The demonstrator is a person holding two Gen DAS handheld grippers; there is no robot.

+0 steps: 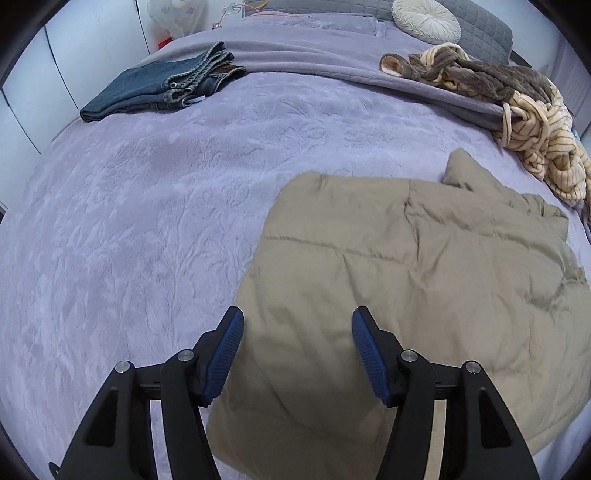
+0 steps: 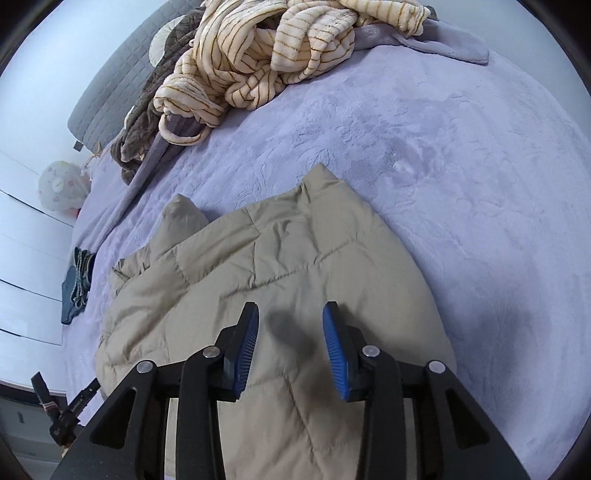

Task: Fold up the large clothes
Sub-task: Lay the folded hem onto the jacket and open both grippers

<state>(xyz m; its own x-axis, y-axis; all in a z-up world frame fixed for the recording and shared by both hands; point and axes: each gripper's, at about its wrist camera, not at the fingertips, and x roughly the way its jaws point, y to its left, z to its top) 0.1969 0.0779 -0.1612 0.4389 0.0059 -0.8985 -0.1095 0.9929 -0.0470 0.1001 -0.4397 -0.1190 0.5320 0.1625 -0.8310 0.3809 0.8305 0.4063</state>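
A tan quilted puffer jacket [image 1: 406, 277] lies folded flat on the lavender bed cover [image 1: 129, 221]. In the left wrist view my left gripper [image 1: 297, 321] hovers above the jacket's near left edge, open, with nothing between its blue pads. The right wrist view shows the same jacket [image 2: 266, 266] from its other side. There my right gripper [image 2: 290, 317] hangs over the jacket's near part, jaws apart and empty, its shadow falling on the cloth just below.
Folded blue jeans [image 1: 162, 86] rest at the far left of the bed. A crumpled cream striped garment [image 2: 258, 62] and a brown fleece one [image 1: 480, 74] lie heaped at the far right, near a round cushion [image 1: 424, 18] and grey headboard. White cupboard doors [image 1: 74, 48] stand beyond.
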